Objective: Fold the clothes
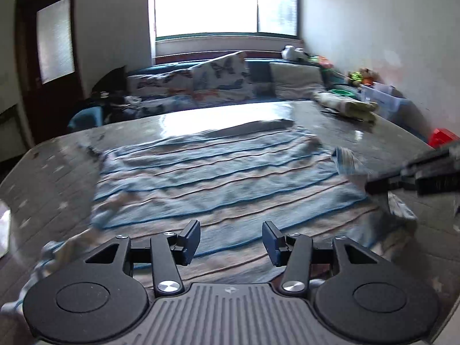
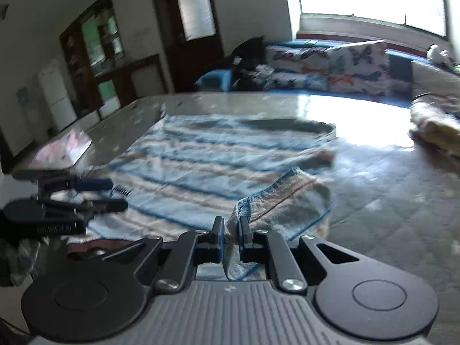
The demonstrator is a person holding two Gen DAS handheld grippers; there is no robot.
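In the left wrist view, the left gripper (image 1: 231, 240) has its jaws standing partly apart with nothing between them; the dark blue pads (image 1: 192, 237) clear the cloth below. Under and ahead of it lies the blue, grey and tan striped towelling cloth (image 1: 212, 178), spread mostly flat and slightly rumpled on the grey quilted table cover (image 1: 57, 172). To the right of this gripper the cloth's near right corner is lifted off the surface, and the black fingers of the right gripper (image 1: 371, 187) reach in from the right edge at that raised corner. Far ahead and to the right, near the table's back edge, rests a folded pale yellow-green bundle of fabric (image 1: 348, 105). Beyond the table stands a sofa with butterfly-patterned cushions (image 1: 218, 77) under a bright window (image 1: 224, 3).

In the right wrist view, the left gripper (image 2: 115, 195) sits off to the left, blurred, above the near left part of the striped cloth (image 2: 218, 149). The right gripper (image 2: 230, 233) is clamped on a bunched corner of that cloth; the fabric is pinched between its pads and folds up and over to the right just ahead of the fingertips. The rest of the cloth stretches away ahead and to the left. To the far right the pale bundle (image 2: 434, 129) lies on the table cover (image 2: 388, 201).
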